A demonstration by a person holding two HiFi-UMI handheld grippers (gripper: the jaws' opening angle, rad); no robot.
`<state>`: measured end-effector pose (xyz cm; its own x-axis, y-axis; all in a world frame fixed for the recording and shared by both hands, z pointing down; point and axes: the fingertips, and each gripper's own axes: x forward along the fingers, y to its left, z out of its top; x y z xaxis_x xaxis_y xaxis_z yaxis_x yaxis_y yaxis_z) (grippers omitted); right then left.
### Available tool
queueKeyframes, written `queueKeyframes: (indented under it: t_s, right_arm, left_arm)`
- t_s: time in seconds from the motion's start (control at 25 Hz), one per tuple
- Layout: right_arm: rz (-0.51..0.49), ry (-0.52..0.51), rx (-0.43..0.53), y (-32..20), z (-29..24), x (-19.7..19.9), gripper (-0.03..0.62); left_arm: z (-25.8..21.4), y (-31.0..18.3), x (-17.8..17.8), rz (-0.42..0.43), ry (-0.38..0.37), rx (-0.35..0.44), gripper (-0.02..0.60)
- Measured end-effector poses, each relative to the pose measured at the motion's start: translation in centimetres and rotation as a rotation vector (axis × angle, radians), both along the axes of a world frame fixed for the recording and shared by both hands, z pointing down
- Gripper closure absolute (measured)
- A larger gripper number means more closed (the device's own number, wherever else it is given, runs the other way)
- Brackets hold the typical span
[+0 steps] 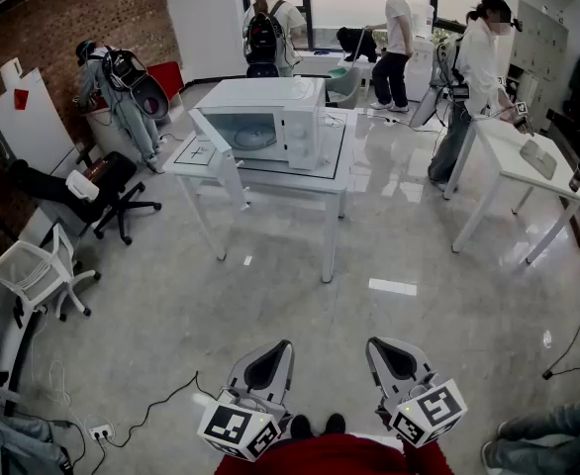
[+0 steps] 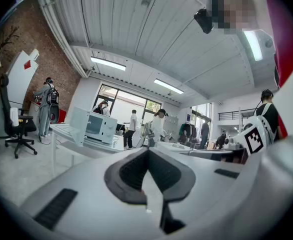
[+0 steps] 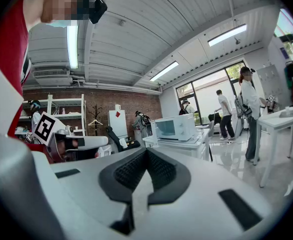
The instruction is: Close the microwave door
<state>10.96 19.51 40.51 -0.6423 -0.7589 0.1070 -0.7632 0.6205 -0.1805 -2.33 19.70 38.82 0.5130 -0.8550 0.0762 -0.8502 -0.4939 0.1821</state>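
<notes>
A white microwave (image 1: 270,117) stands on a white table (image 1: 339,171) in the middle of the room, well ahead of me. Its door (image 1: 214,142) hangs open, swung out toward the left front. Both grippers are low and close to my body, far from the microwave. My left gripper (image 1: 273,356) is shut with nothing in it, and its pads meet in the left gripper view (image 2: 146,156). My right gripper (image 1: 387,354) is also shut and empty (image 3: 145,159). The microwave (image 2: 94,126) shows small and distant in the left gripper view, and likewise the microwave (image 3: 175,127) in the right one.
A black office chair (image 1: 102,191) and a white chair (image 1: 33,270) stand at the left. A second white table (image 1: 528,161) is at the right. Several people stand at the back. A cable and power strip (image 1: 102,429) lie on the floor near my left.
</notes>
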Motion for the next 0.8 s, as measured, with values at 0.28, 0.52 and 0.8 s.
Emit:
queueKeyframes:
  t_s: [0.28, 0.52, 0.8]
  right_arm:
    - [-0.002, -0.002, -0.013, -0.4, 0.2, 0.2, 0.58]
    - [-0.013, -0.003, -0.022, -0.8, 0.3, -0.6, 0.58]
    - [-0.022, -0.021, -0.011, -0.9, 0.0, -1.3, 0.58]
  left_arm:
    - [0.3, -0.1, -0.4, -0.014, 0.01, -0.014, 0.571]
    - [0.3, -0.3, -1.7, -0.036, 0.011, -0.021, 0.571]
    - [0.1, -0.6, -3.1, -0.056, 0.016, -0.005, 0.571]
